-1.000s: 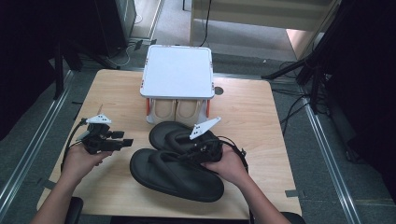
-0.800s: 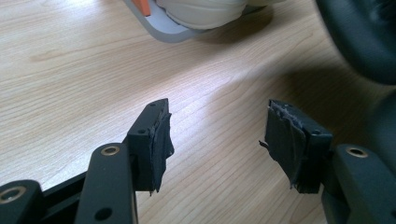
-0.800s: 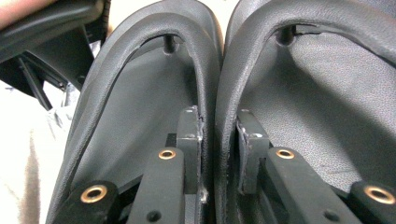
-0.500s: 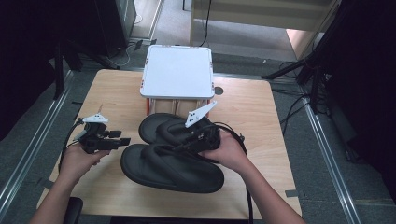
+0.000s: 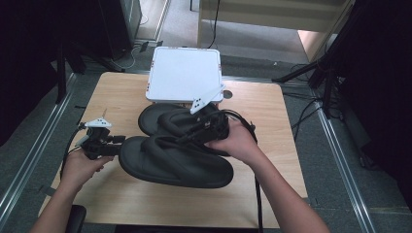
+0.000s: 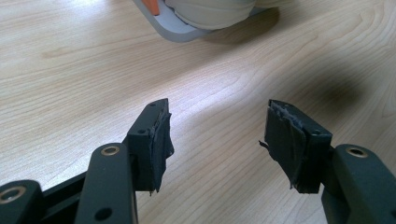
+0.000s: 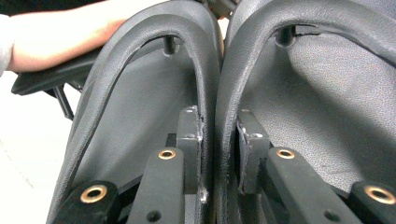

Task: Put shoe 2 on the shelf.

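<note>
Flip-flops (image 5: 175, 160), black, pebbled rubber, curved straps

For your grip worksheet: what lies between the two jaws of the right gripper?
In the right gripper view, the inner straps of both black flip-flops lie pressed side by side between the right gripper's jaws.

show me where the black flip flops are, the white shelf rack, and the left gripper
black flip flops (image 5: 165, 165): high view, on the footbed of the nearer one.
white shelf rack (image 5: 183, 74): high view, on its flat top panel.
left gripper (image 6: 215, 133): left gripper view, midway between its two open jaw tips.
</note>
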{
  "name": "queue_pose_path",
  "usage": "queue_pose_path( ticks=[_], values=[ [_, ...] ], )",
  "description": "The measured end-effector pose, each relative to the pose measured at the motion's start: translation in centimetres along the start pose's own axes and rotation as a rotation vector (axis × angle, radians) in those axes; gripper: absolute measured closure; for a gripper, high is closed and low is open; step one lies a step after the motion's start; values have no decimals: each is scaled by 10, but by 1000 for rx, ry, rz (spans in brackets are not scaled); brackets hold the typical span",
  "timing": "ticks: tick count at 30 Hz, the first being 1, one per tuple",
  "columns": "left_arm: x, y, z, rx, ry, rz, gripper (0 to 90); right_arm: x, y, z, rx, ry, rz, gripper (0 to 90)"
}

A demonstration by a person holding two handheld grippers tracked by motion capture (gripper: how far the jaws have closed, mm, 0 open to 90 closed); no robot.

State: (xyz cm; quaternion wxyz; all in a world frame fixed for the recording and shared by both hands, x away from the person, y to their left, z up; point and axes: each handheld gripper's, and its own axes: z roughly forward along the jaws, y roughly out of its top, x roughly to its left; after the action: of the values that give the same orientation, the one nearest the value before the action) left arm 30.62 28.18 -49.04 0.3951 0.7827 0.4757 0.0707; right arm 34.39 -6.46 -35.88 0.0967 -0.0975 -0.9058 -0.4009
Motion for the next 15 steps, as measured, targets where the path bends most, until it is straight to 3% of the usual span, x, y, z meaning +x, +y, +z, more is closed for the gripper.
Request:
queue_pose_path(
  ticks=[9,15],
  values=[
    [-1,0,1,-3,-2,-5,415,-11,29,-17,-21,-50,19,769],
    [-2,0,2,-12,0,-10,415,-27,44,-23,-51,-110,100,772]
  ],
)
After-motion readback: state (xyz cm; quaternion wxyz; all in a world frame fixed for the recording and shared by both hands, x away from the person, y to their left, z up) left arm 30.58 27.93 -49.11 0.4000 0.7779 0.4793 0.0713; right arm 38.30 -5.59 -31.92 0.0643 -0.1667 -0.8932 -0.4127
